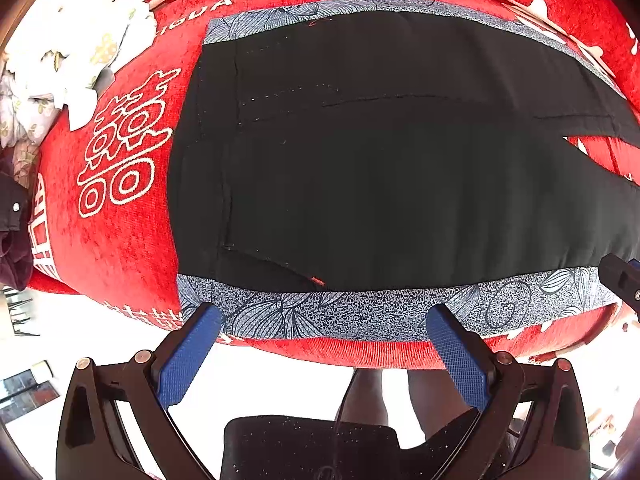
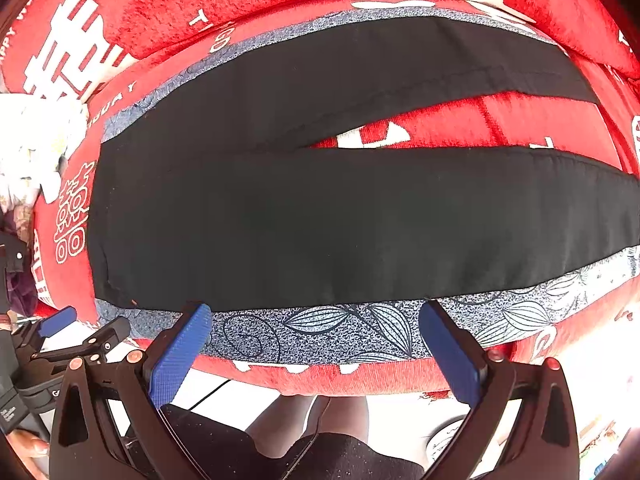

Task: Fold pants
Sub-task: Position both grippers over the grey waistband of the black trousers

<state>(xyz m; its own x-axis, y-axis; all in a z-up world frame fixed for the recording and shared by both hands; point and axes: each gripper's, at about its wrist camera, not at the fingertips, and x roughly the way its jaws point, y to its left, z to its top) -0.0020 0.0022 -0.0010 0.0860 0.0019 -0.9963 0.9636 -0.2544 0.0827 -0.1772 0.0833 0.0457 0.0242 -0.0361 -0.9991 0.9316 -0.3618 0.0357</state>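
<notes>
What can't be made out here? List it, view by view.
- Pants leg ends: cut off by the right edge in both views.
- Patterned blue cloth: its middle is hidden under the pants.
- White bundle: overexposed and at the fisheye edge, identity unclear.
- Right claw: in the left wrist view only a tip shows at the right edge.
- Floor below: washed out in both views.

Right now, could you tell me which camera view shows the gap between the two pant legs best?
The right wrist view: both legs of the black pants spread apart with red cloth between. The left wrist view mostly shows the waist end and only a sliver of that gap.
</notes>
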